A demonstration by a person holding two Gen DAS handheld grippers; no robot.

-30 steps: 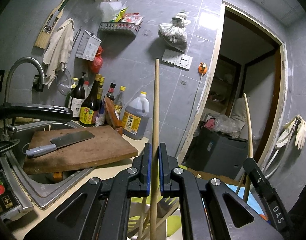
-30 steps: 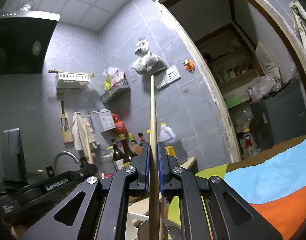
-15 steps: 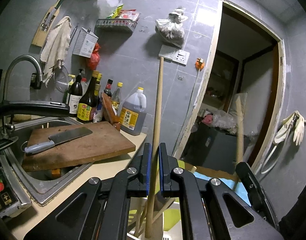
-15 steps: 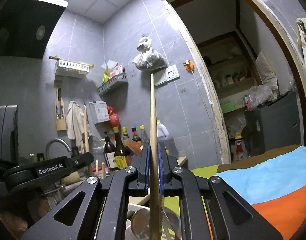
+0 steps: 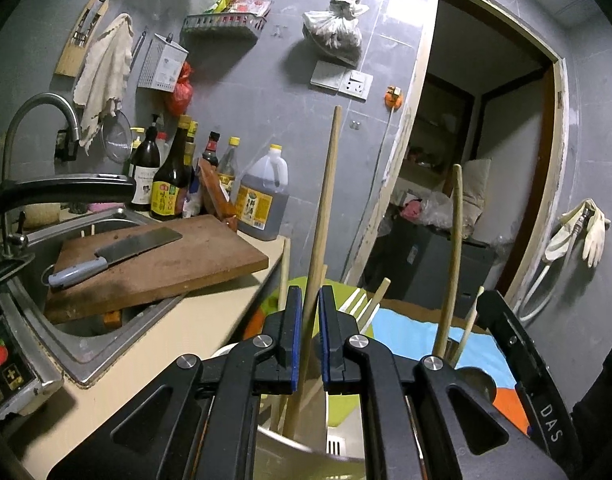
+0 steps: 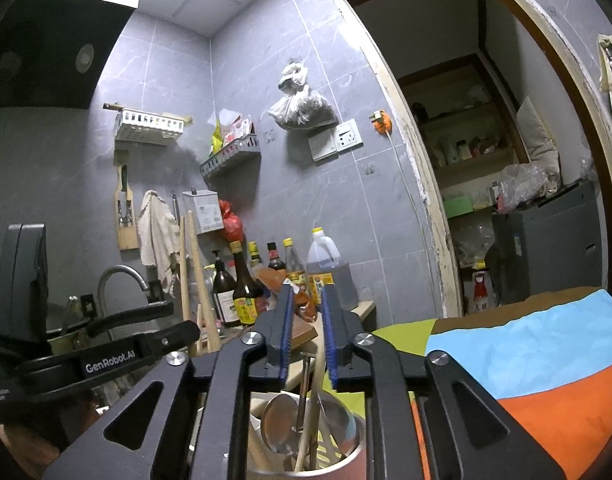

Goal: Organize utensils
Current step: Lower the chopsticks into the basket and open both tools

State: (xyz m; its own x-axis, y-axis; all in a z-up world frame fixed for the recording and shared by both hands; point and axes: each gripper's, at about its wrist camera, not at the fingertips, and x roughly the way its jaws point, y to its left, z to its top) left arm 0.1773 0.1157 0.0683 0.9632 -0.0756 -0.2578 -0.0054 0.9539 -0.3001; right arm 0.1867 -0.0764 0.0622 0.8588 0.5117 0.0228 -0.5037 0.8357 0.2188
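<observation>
Left gripper [image 5: 306,336] has its jaws slightly apart around a long wooden chopstick [image 5: 324,216], apparently just let go into the round metal utensil holder [image 5: 289,444]. Right gripper [image 6: 308,336] hangs open and empty above the steel utensil cup [image 6: 346,454], ladle and sticks already inside. Looks mostly sorted.

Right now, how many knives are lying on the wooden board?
1. The cleaver lies flat on the cutting board, which rests over the sink. None looks hidden there.
</observation>
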